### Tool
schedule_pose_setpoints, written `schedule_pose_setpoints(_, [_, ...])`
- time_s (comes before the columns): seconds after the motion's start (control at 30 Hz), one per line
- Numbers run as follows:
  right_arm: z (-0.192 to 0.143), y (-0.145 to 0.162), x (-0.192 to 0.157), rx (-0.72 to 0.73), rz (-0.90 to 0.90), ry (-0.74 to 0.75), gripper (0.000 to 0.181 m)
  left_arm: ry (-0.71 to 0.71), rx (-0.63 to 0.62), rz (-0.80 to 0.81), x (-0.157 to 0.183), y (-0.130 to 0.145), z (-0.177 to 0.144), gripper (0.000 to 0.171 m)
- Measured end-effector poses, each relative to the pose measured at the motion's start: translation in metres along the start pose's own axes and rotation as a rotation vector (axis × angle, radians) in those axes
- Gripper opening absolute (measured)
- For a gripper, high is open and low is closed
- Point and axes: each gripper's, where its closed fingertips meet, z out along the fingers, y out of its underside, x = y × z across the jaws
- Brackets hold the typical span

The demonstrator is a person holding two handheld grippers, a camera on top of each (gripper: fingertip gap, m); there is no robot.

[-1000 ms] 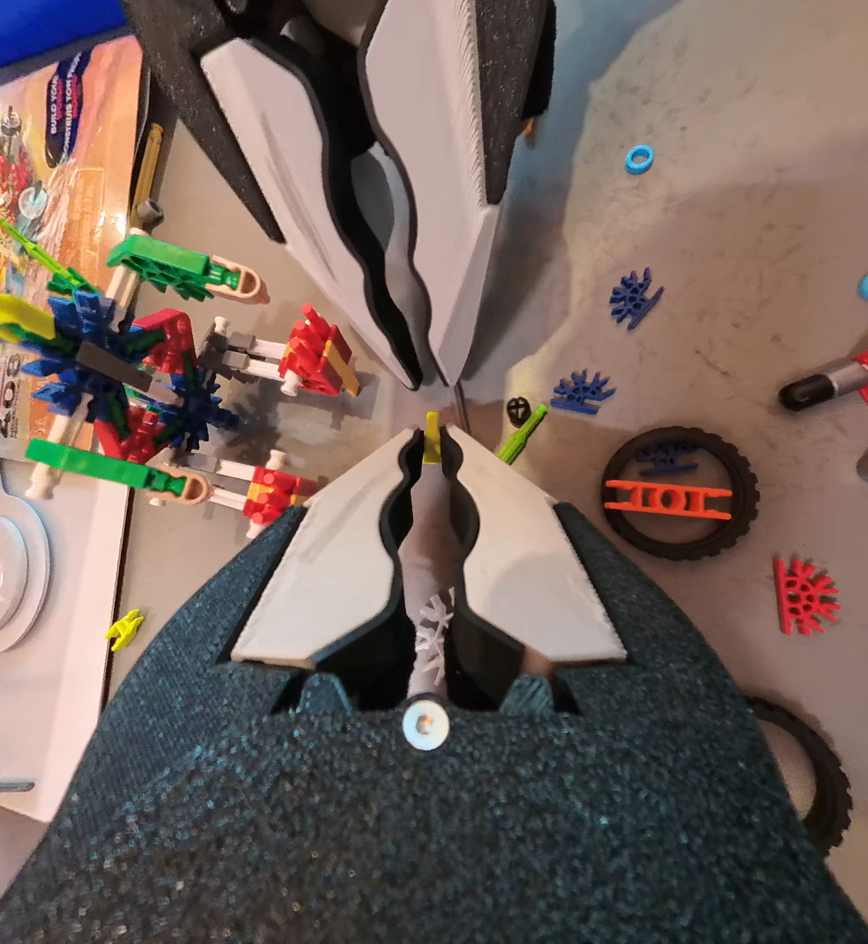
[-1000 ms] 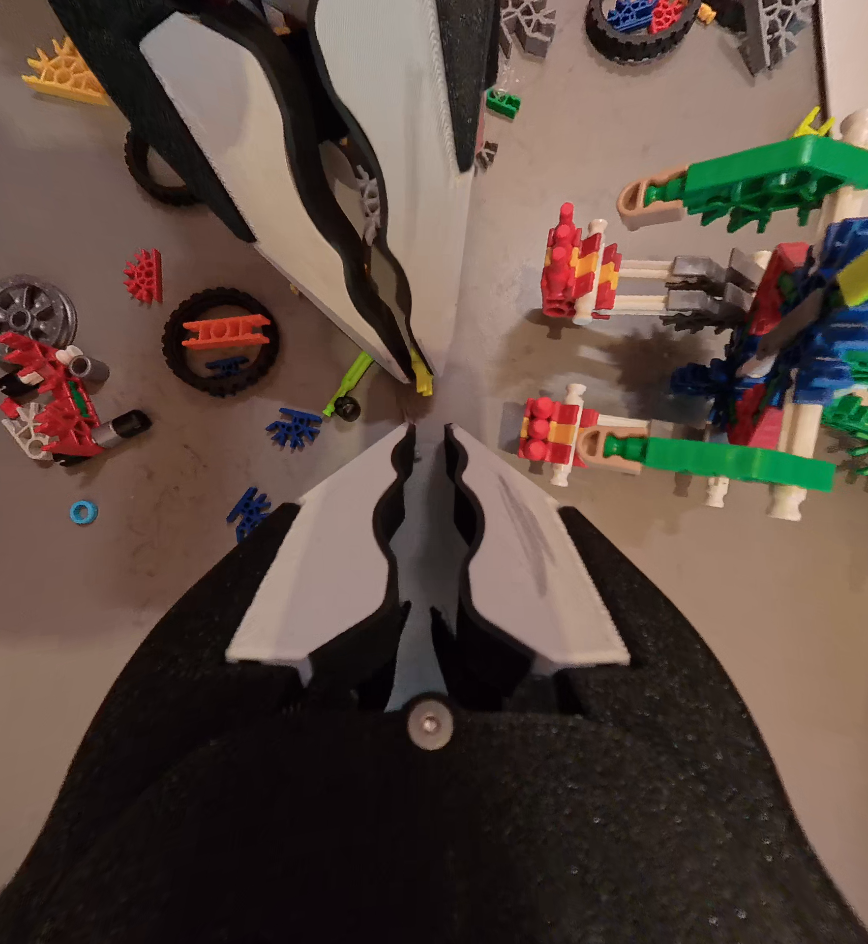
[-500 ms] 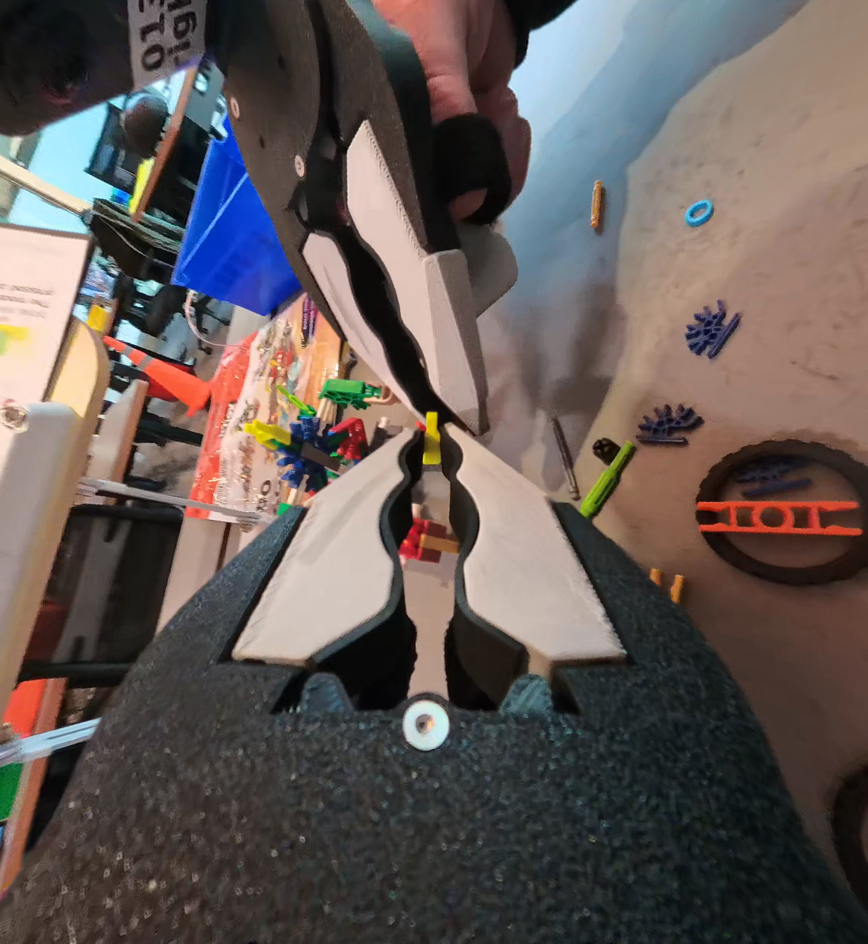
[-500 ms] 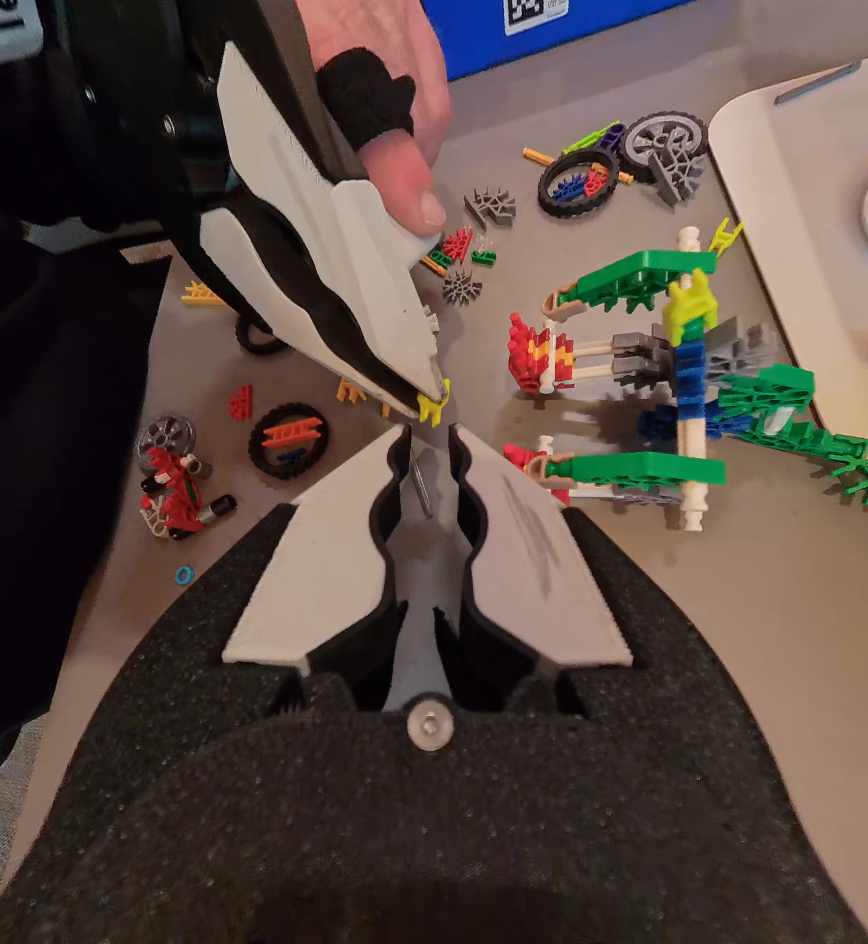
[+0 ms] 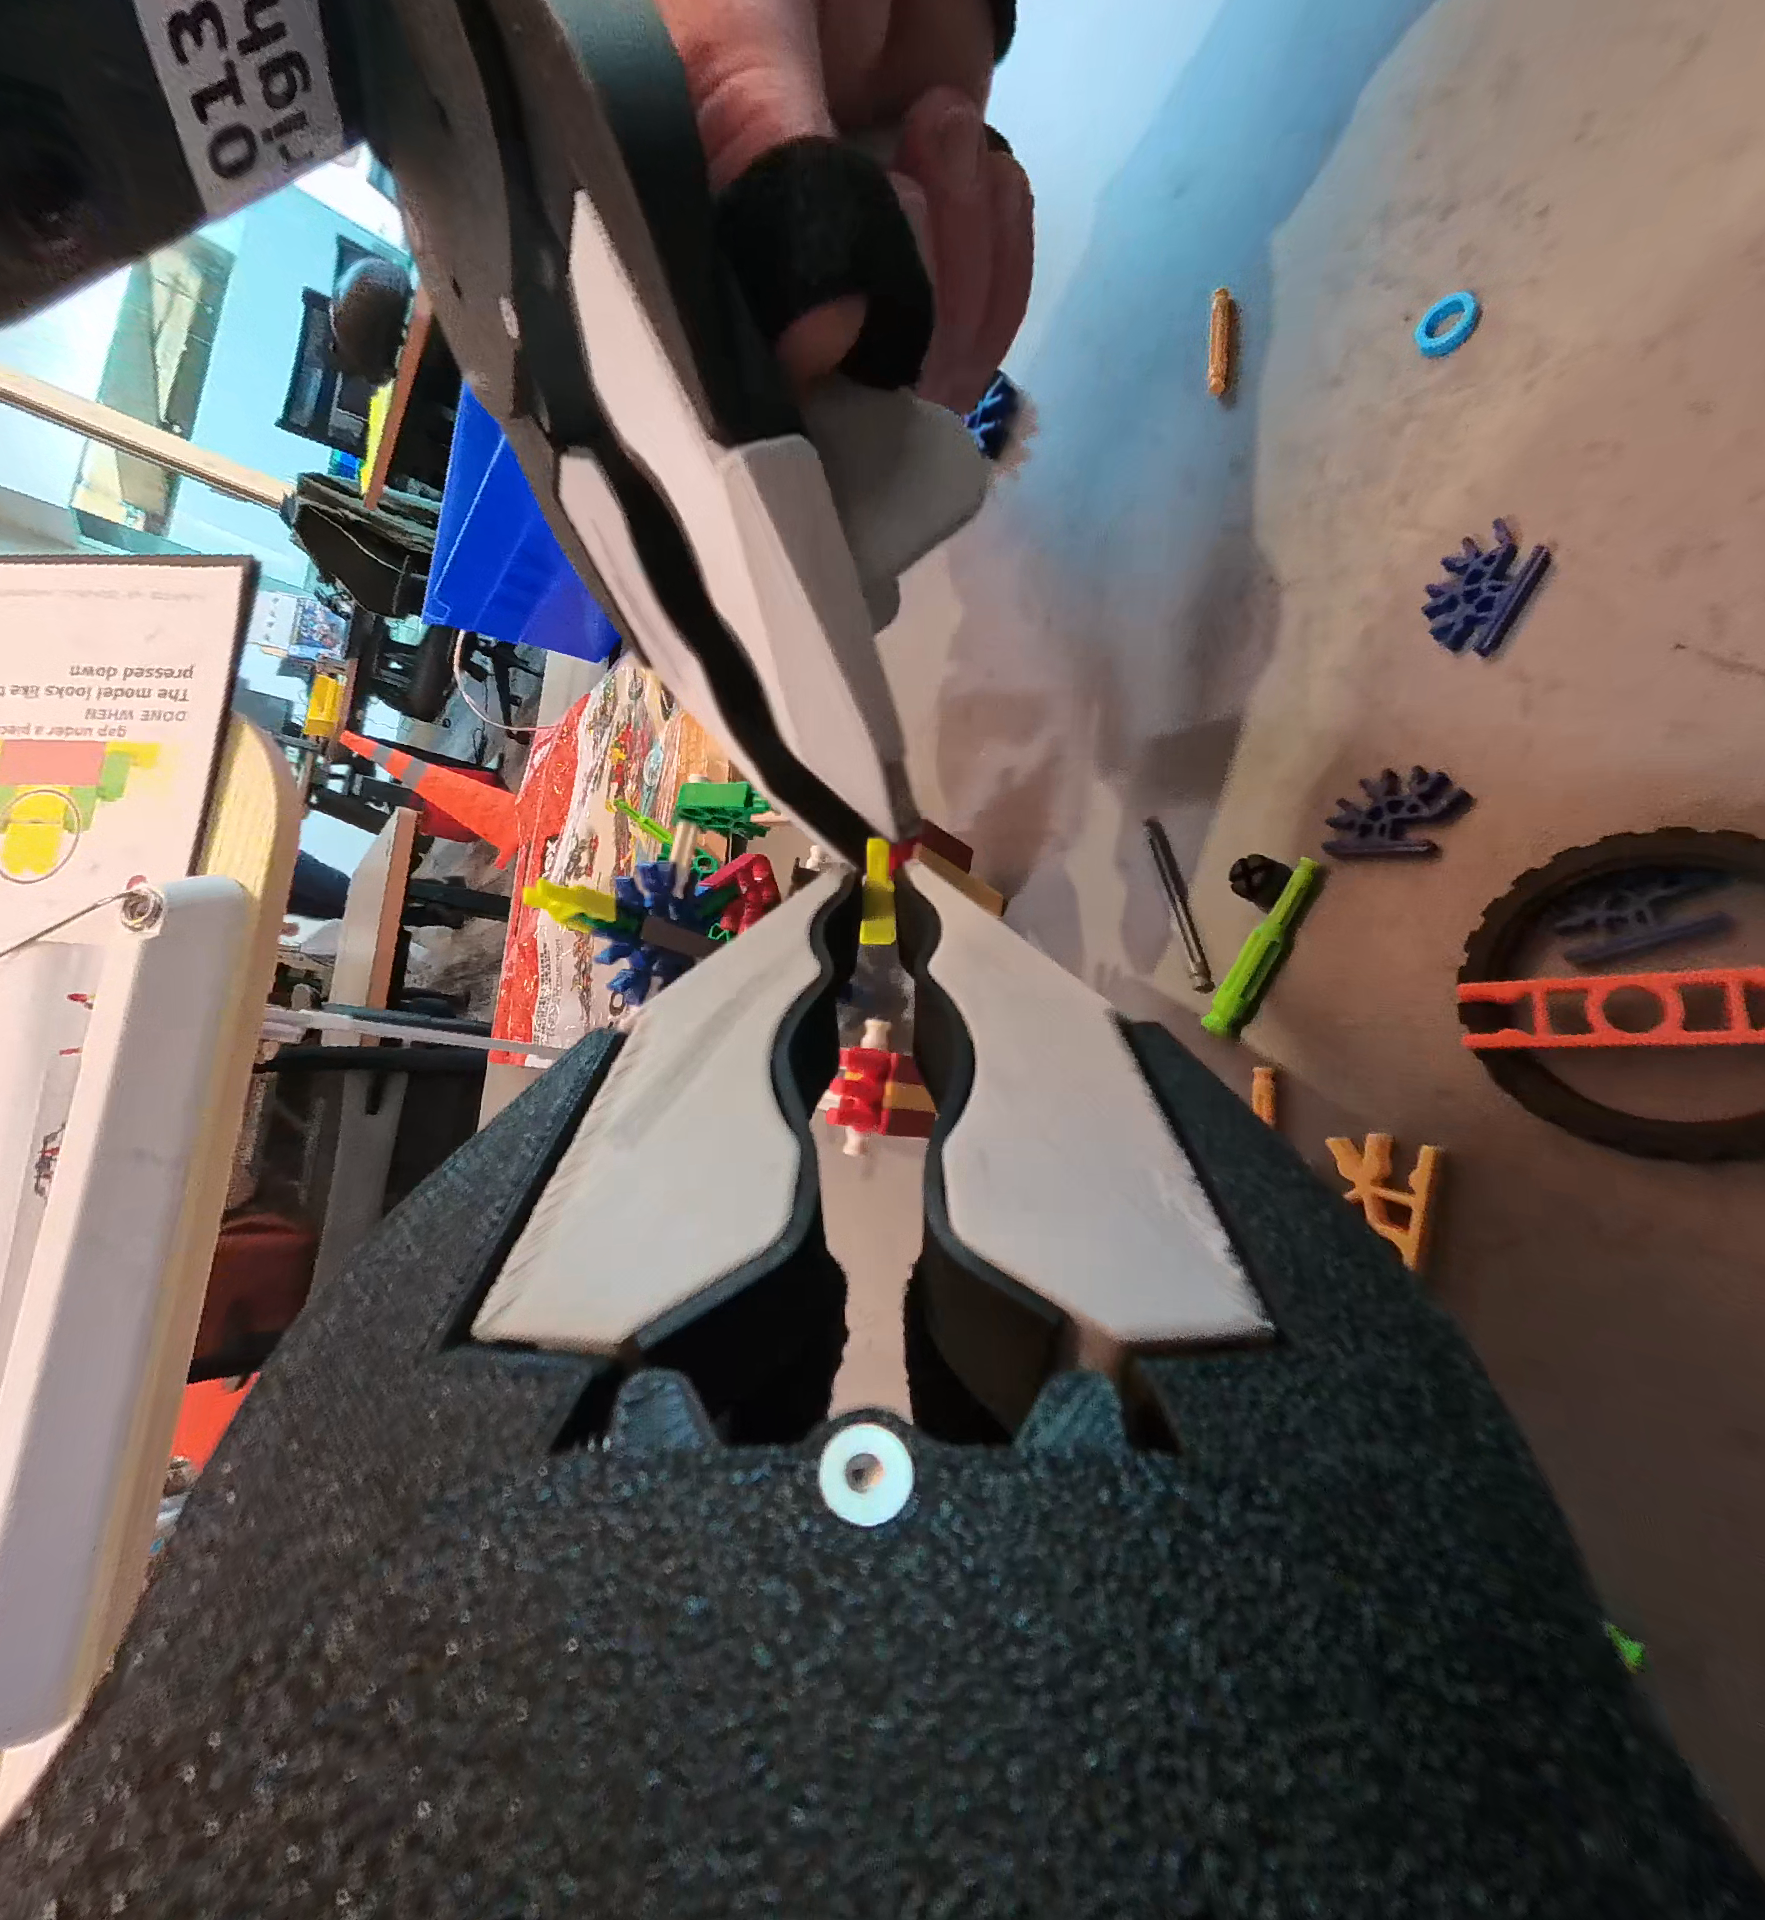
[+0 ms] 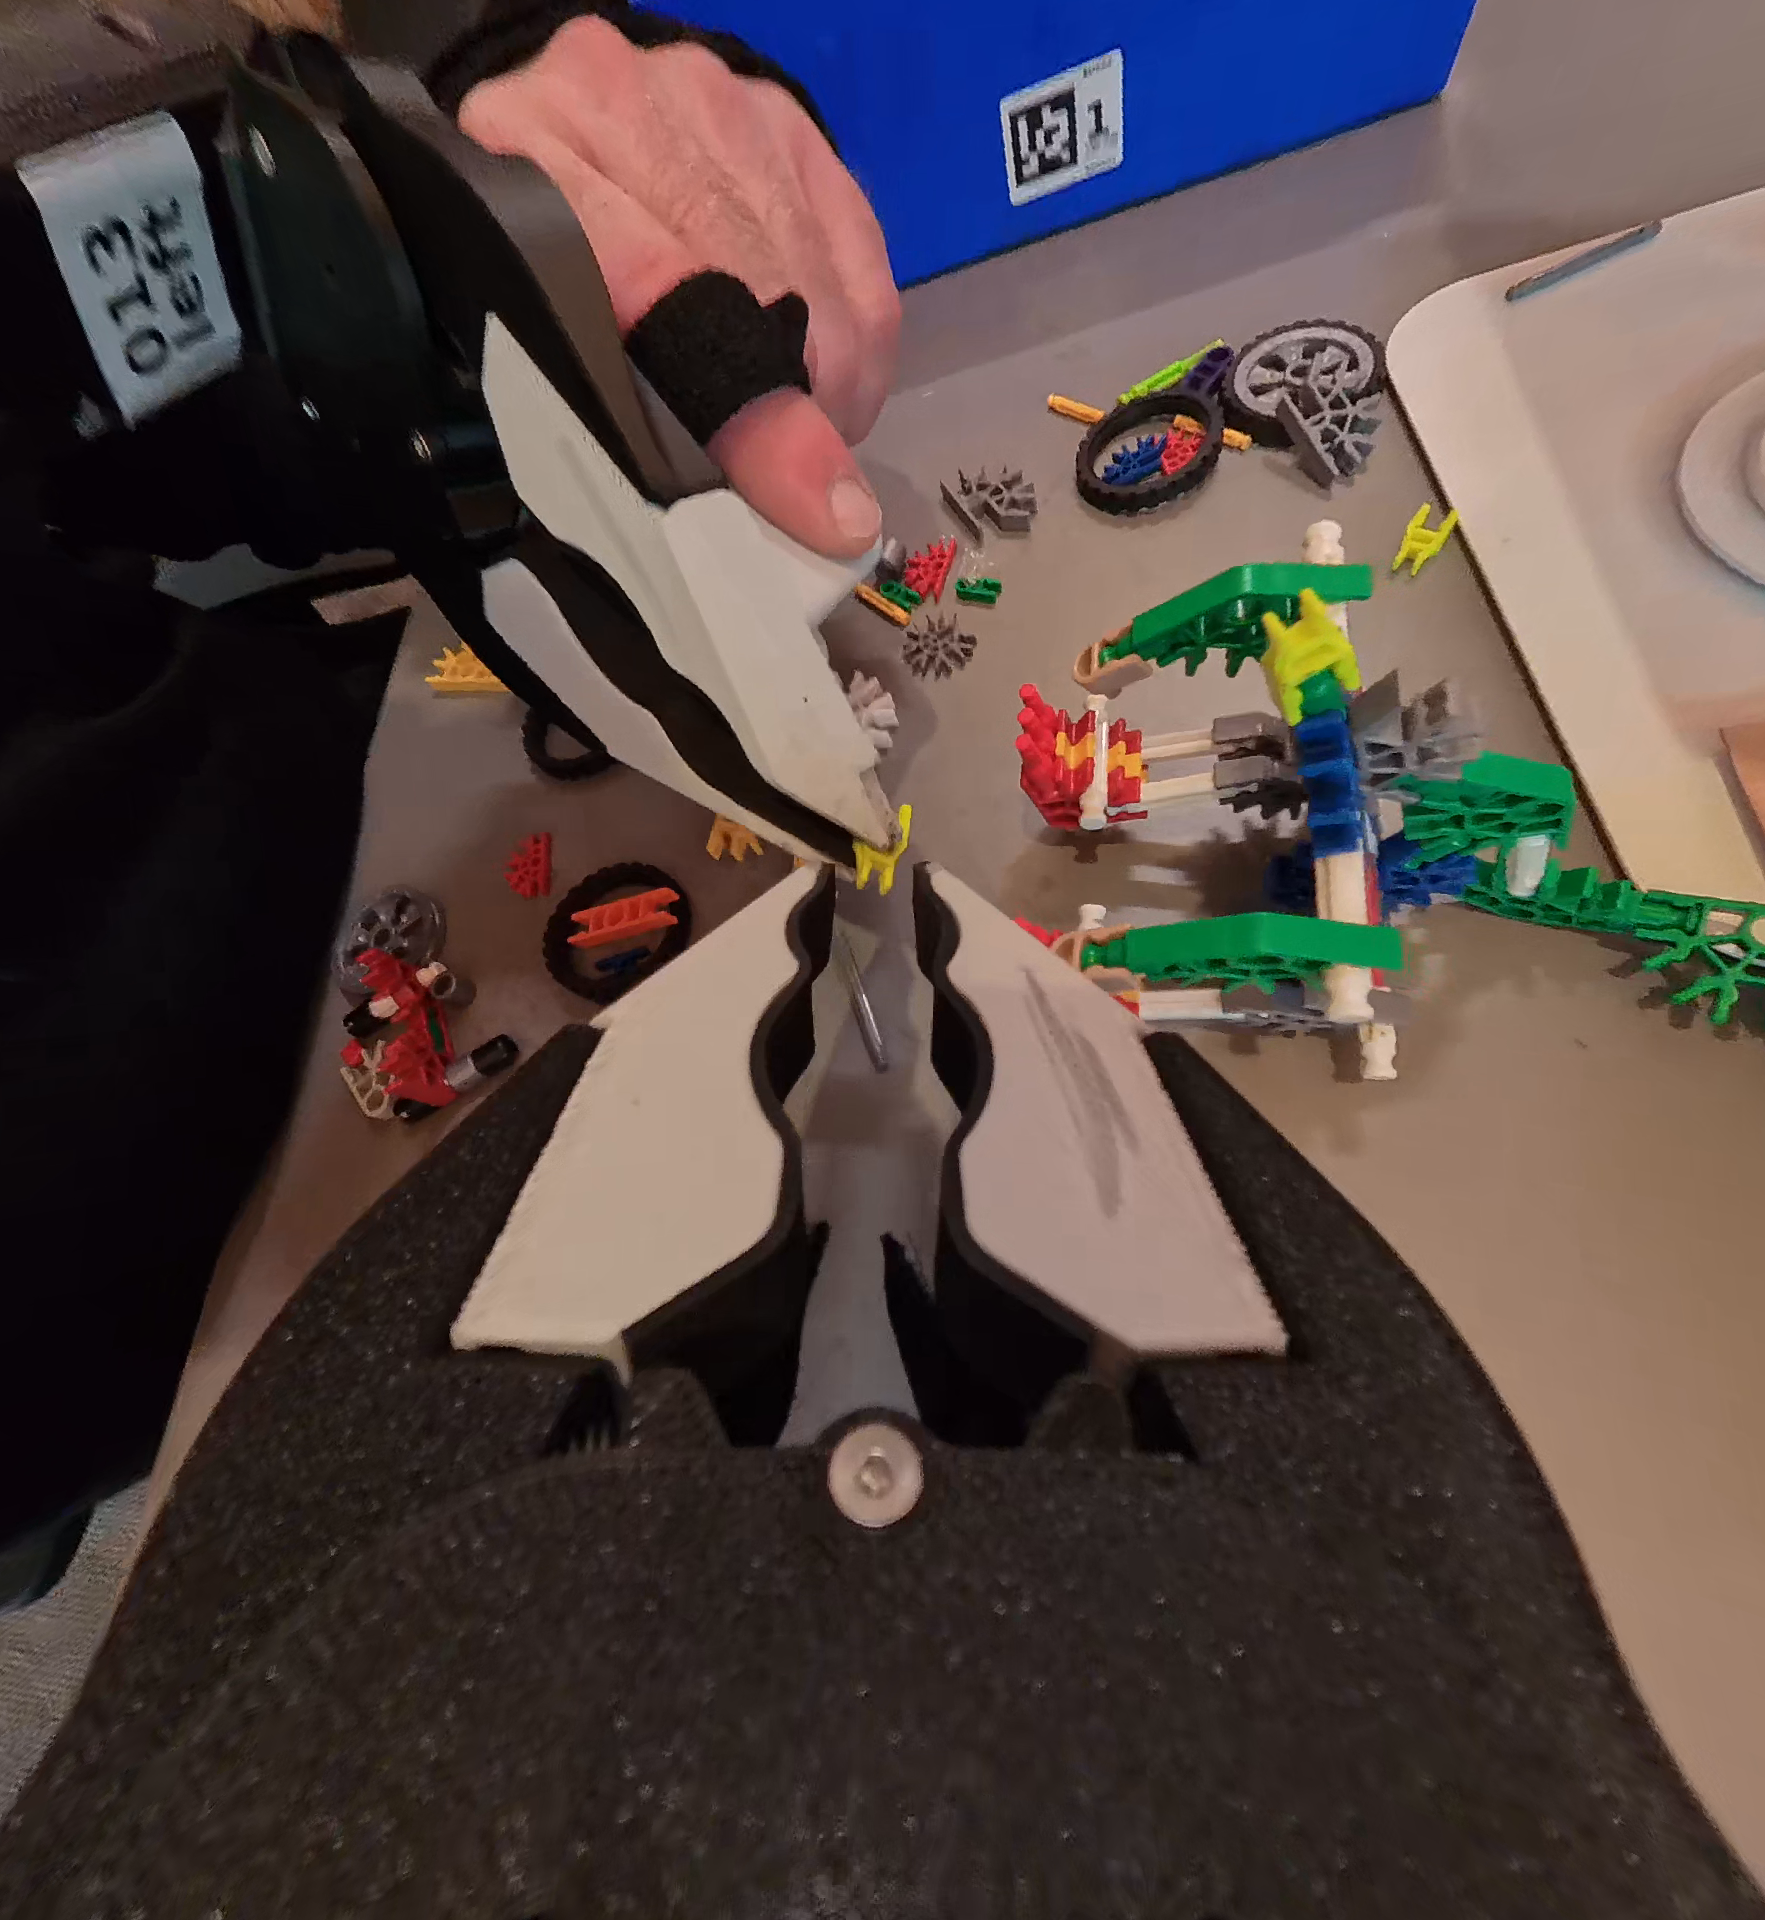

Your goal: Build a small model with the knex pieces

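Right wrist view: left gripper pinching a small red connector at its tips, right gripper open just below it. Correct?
Wrong colour. The piece in the left gripper is a small yellow connector, not red, as the right wrist view shows. The right gripper is open just below it.

Both tools have tilted up from the tabletop (image 6: 1480, 1299), and the left tool (image 5: 876, 894) has lifted its yellow clip (image 5: 875, 906) to the right tool (image 6: 867, 883).

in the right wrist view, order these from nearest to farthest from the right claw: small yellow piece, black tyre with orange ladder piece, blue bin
1. small yellow piece, just ahead of the right claw tips
2. black tyre with orange ladder piece, off to the left
3. blue bin, far back of the table
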Motion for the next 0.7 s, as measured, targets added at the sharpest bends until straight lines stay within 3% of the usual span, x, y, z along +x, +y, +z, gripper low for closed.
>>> schedule_pose_setpoints(0.43, [-0.0011, -0.0044, 0.0011, 0.022, -0.035, 0.013, 0.006, -0.022, 0.019, -0.024, -0.0033, -0.0034, 0.0004, 0.004])
schedule_pose_setpoints(0.7, [-0.0053, -0.0004, 0.0032, 0.005, -0.153, 0.060, 0.006, 0.126, 0.098, -0.370, -0.0028, -0.0050, -0.0021, 0.013])
